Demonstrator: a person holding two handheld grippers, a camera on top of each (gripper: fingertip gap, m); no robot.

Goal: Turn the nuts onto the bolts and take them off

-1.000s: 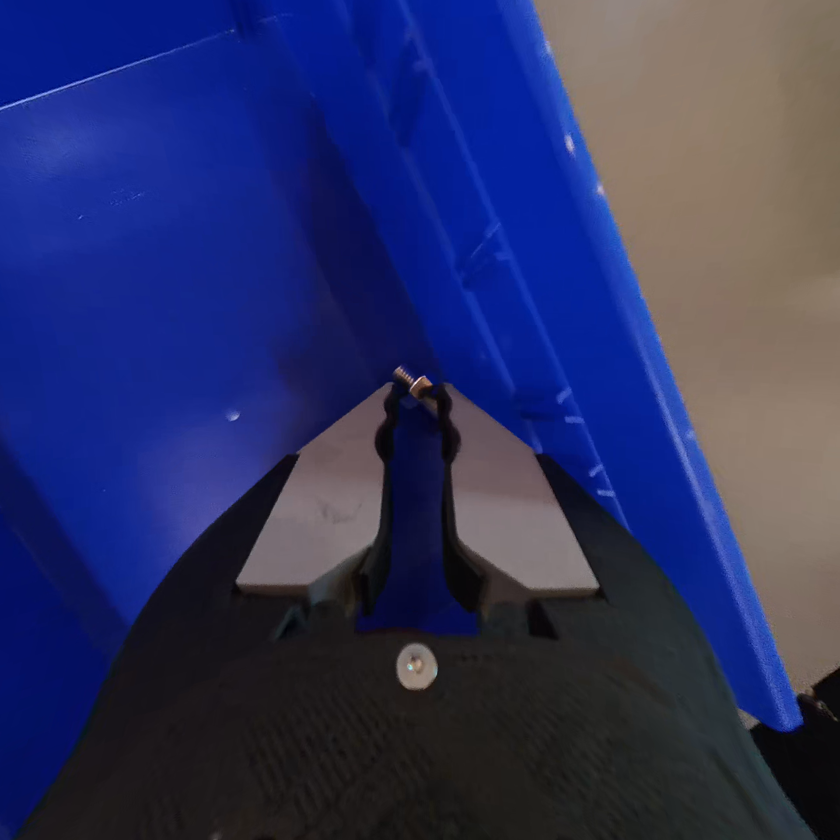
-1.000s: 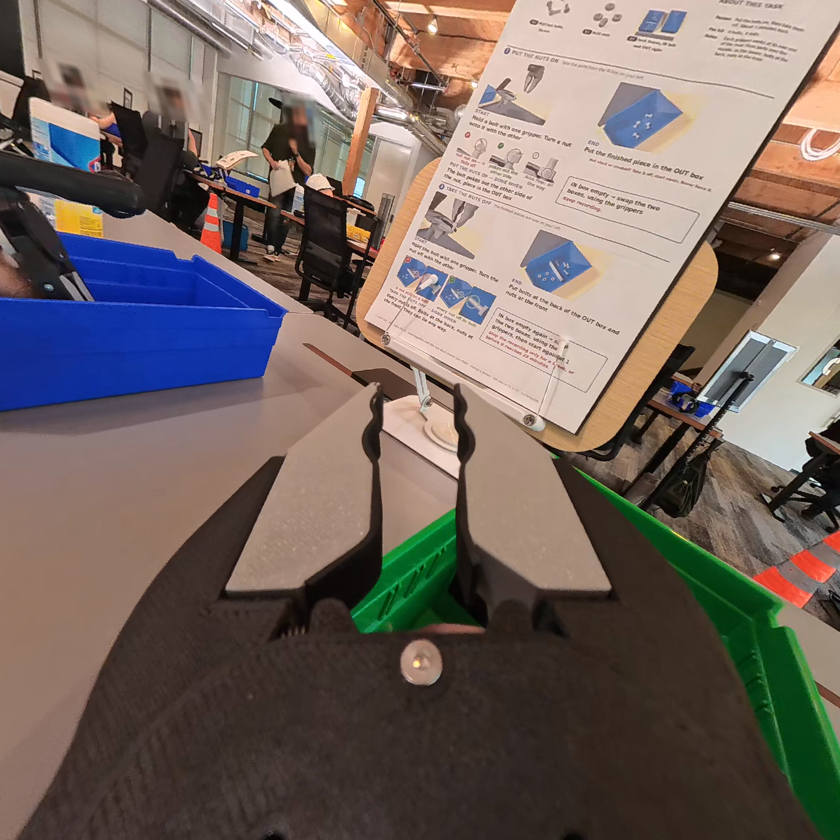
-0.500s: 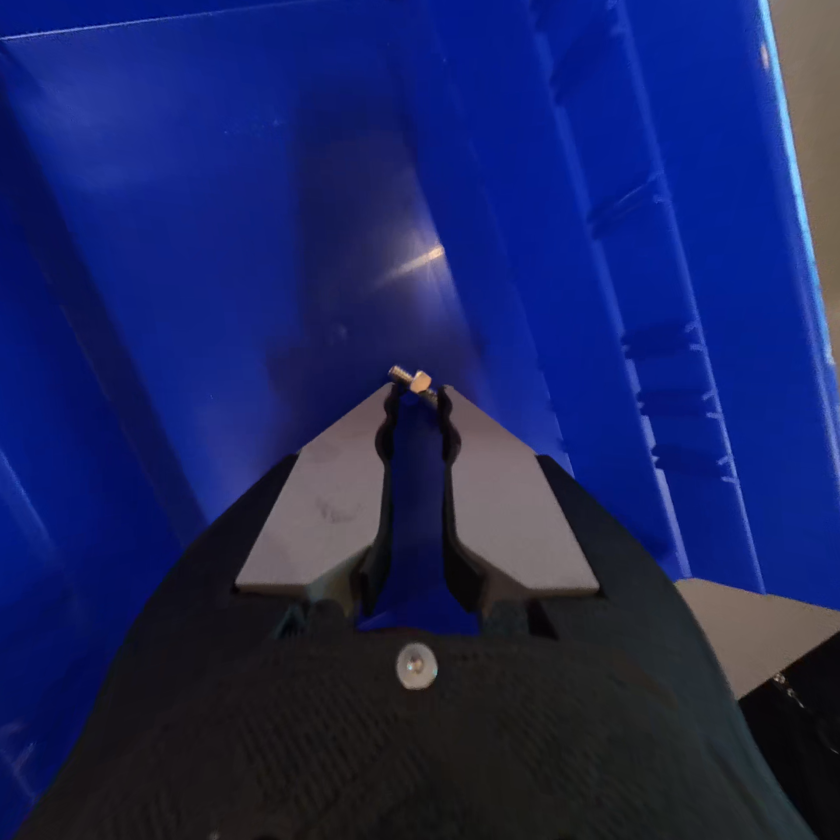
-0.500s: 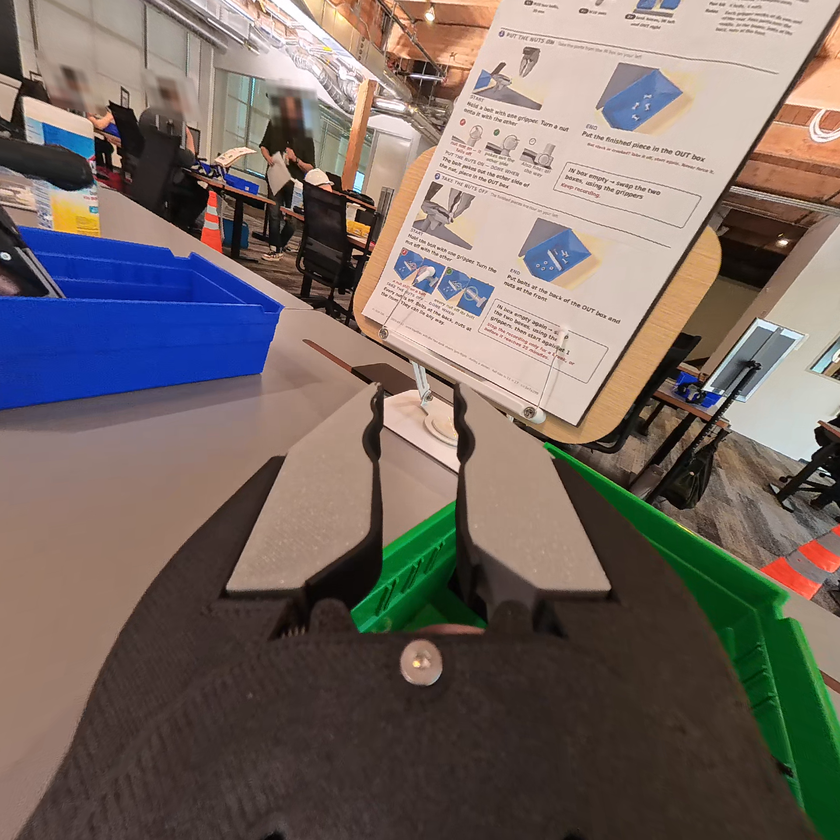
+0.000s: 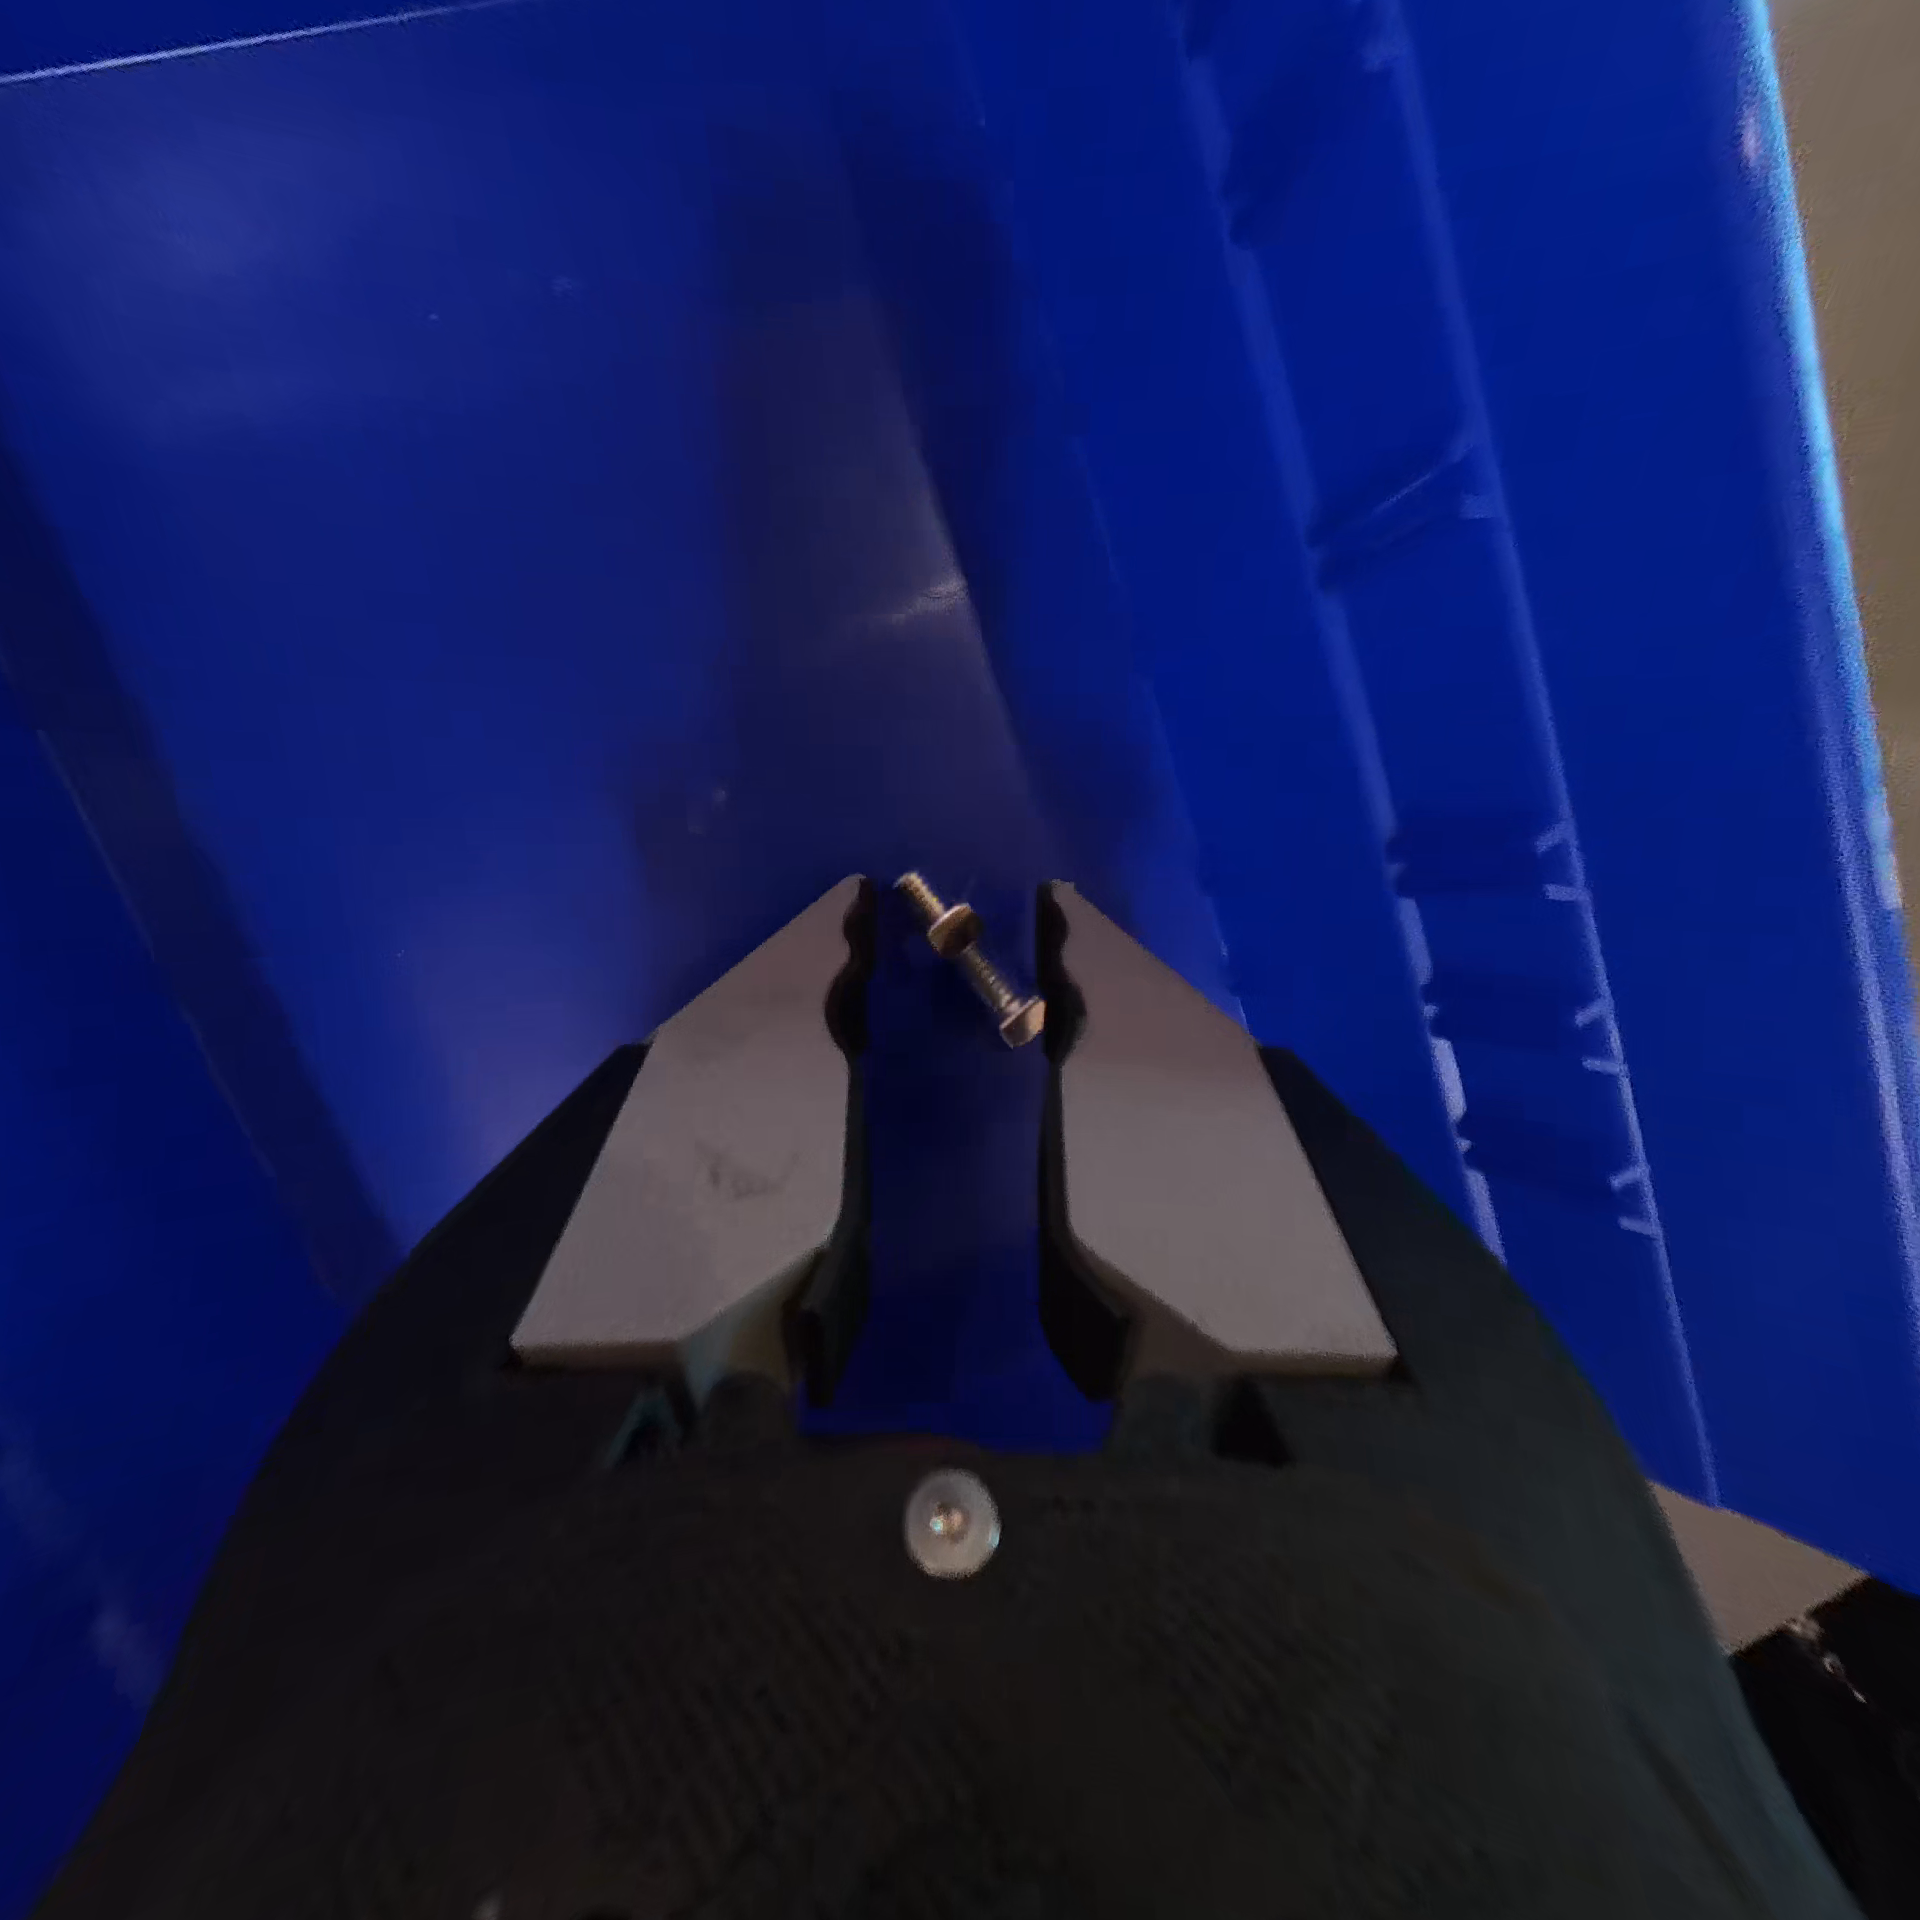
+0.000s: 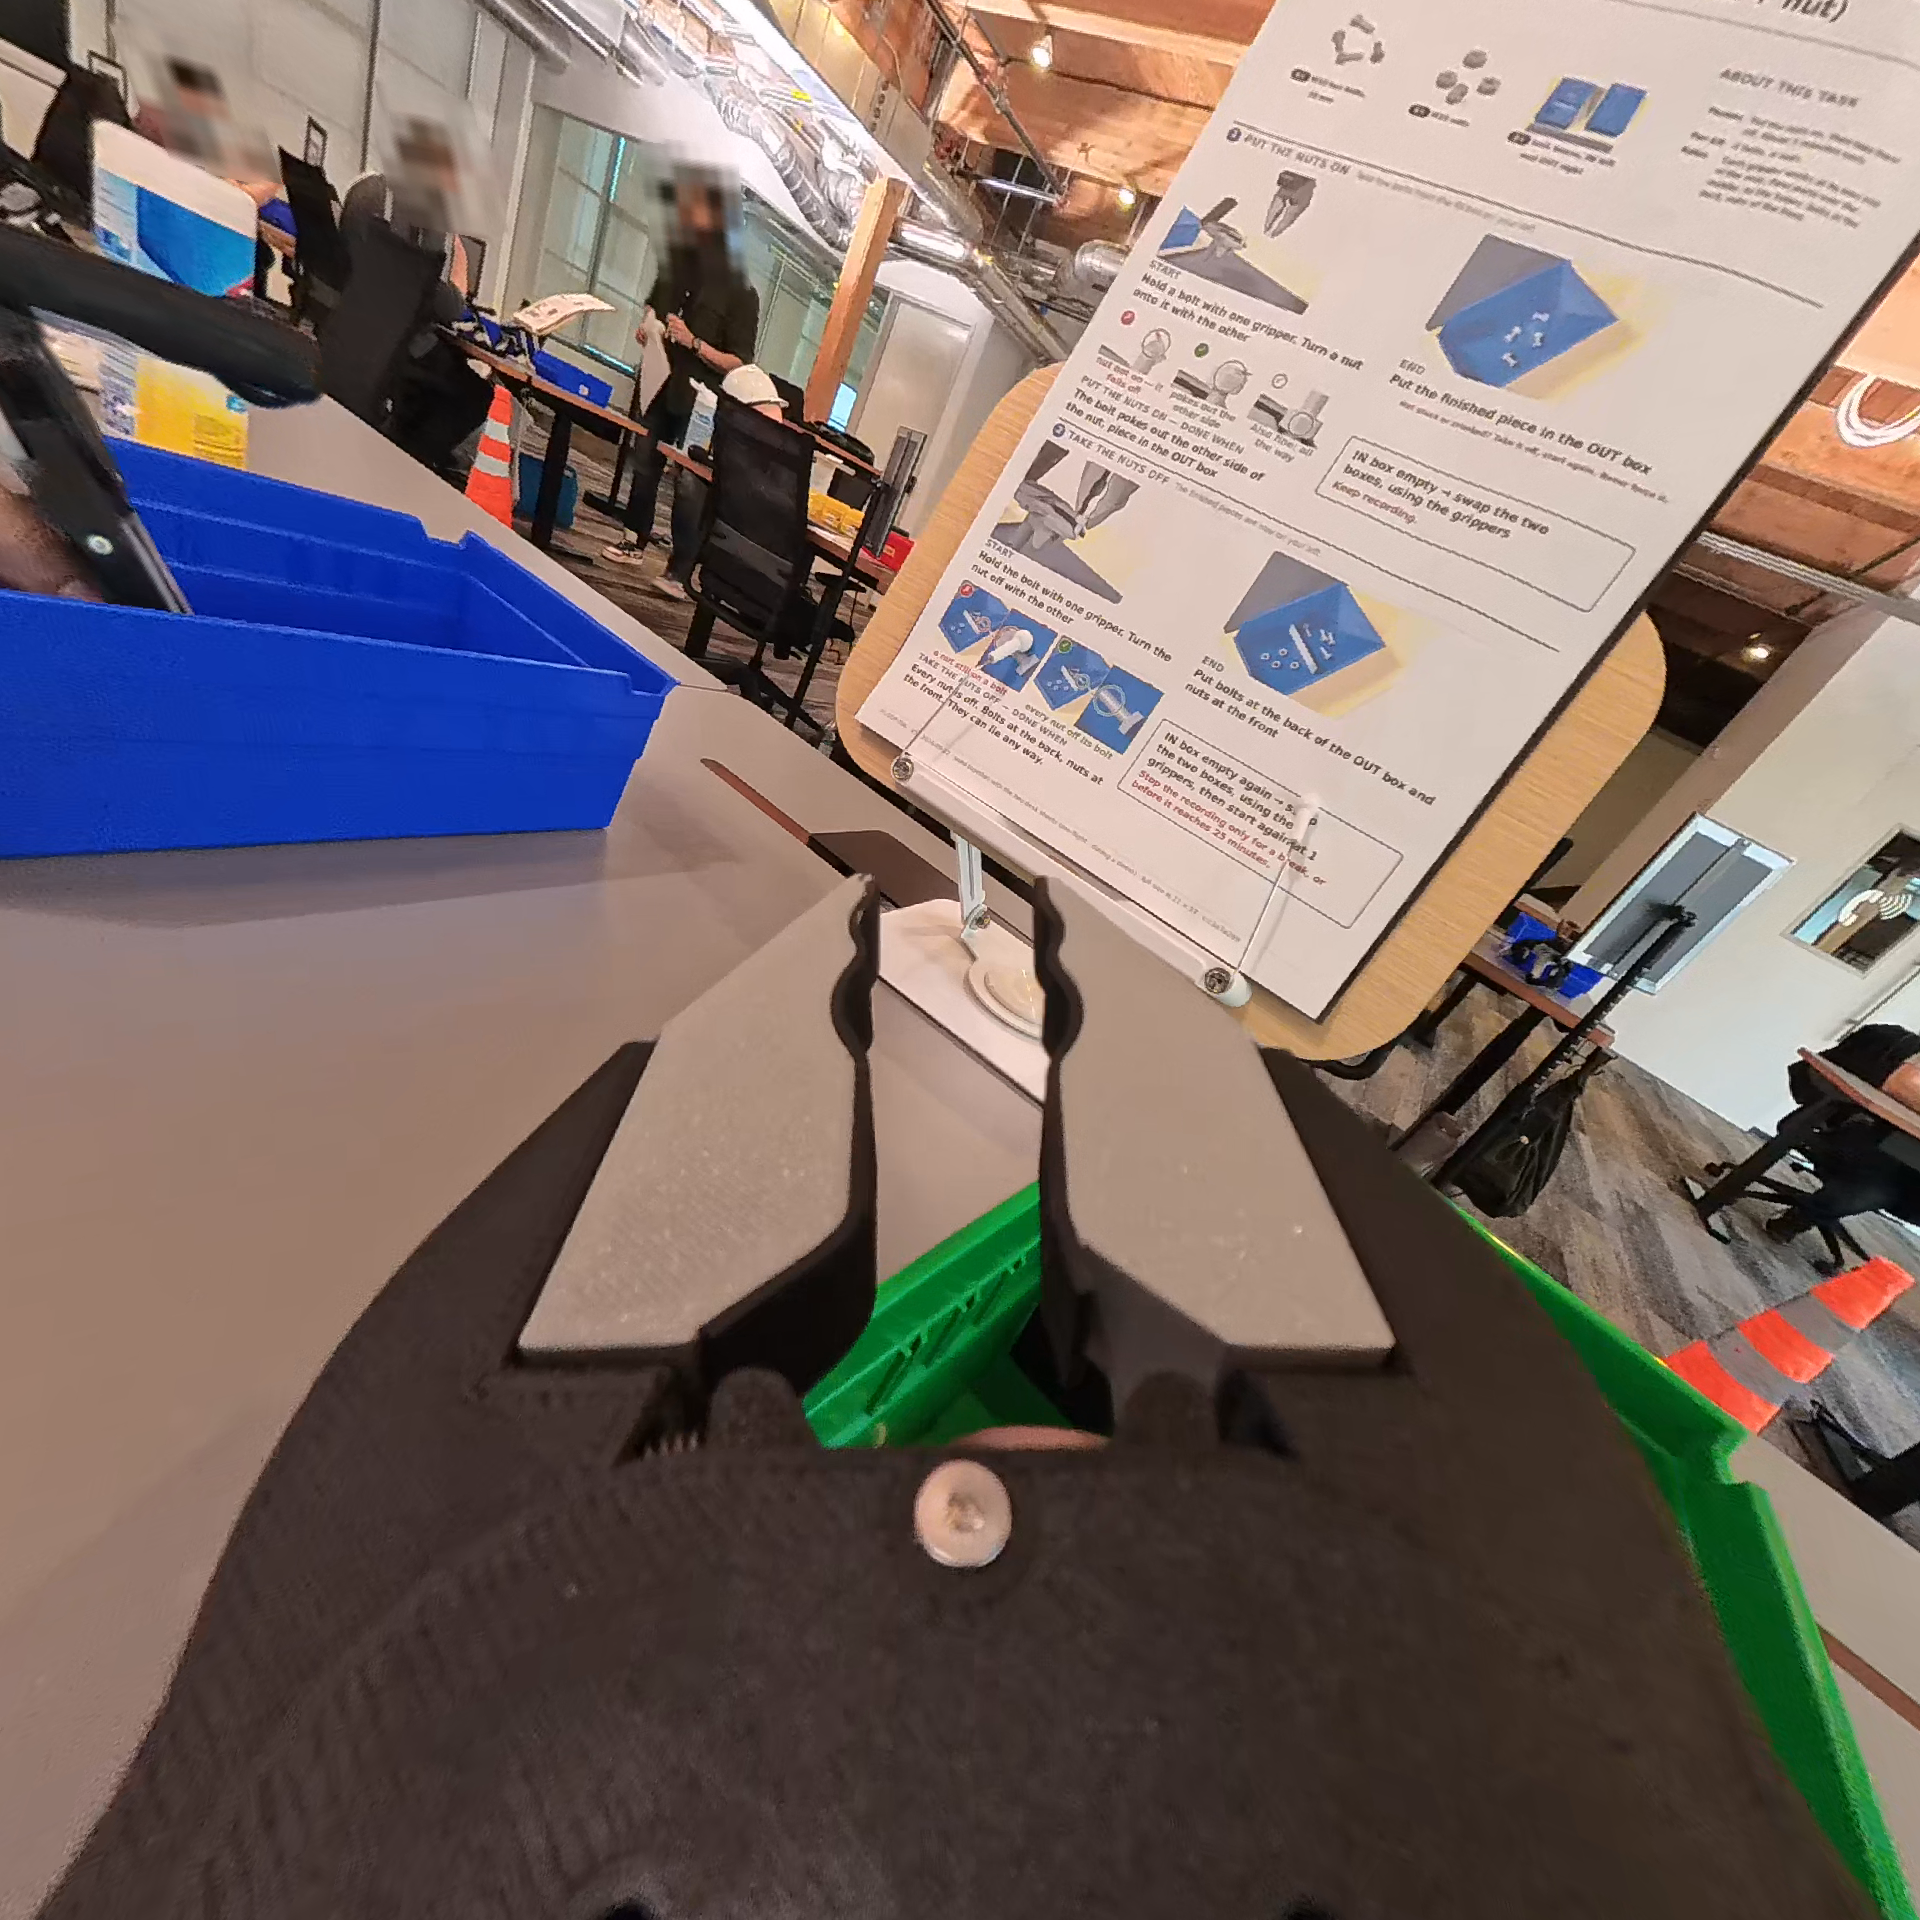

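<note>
Our left claw (image 5: pixel 956 961) stands parted inside the blue bin (image 5: pixel 520 520), its two grey fingers (image 5: pixel 738 1132) spread with a clear gap between them and nothing gripped. Between the tips we see a small bolt (image 5: pixel 968 962) lying aslant, threaded end up and to the left, head down and to the right, where it sits just beside or against the inner edge of the right finger; we cannot tell whether it touches. A nut (image 5: pixel 950 928) sits on the bolt's shank, nearer the threaded end than the head. Bolt and nut show against the bin's blue floor, close to its ribbed side wall on the right; whether they rest on the floor we cannot tell. Beyond that wall a strip of pale worktop (image 5: pixel 1849 260) shows.

Our right claw (image 6: pixel 956 961) is likewise parted and holds nothing. It hovers over the near end of a green bin (image 6: pixel 1704 1455), whose rim runs down the right of the view. Past the fingertips the grey worktop (image 6: pixel 312 1039) stretches away. On it stands an instruction sheet (image 6: pixel 1403 468) on a wooden-backed board, tilted back on a white foot. To the left on the same worktop sits the blue bin (image 6: pixel 312 748), and part of the left claw's dark body reaches into it at the view's left edge. Behind, people stand and sit among desks and chairs, and an orange cone (image 6: pixel 494 442) stands on the floor.
</note>
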